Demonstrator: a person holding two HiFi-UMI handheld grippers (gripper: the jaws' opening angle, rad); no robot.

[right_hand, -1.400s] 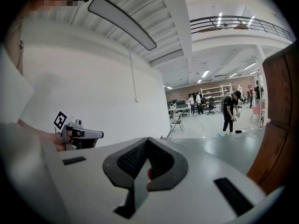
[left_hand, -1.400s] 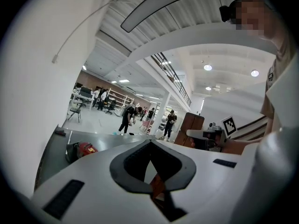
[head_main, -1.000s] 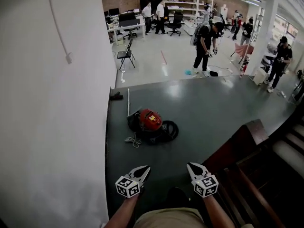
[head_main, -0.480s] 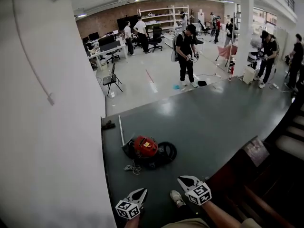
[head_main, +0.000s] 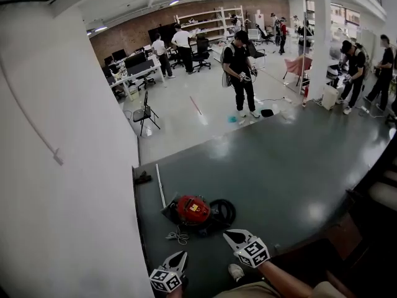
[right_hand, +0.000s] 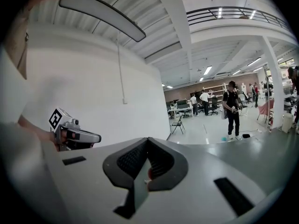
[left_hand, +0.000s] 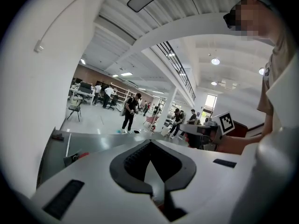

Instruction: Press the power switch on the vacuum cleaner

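The vacuum is sitting on the dark floor by the white wall, just ahead of the person, with its hose coiled beside it. The left gripper and right gripper are hanging short of it, each with jaws pressed together, holding nothing. The approach is looking to be in hand; next, one closed tip is needing to come down on the switch, perhaps on the red top, too small to pick out

White left gripper and right gripper each carry a cube of black-and-white square markers; dark ribbed pads line the jaws. The operator wears a tan shirt.
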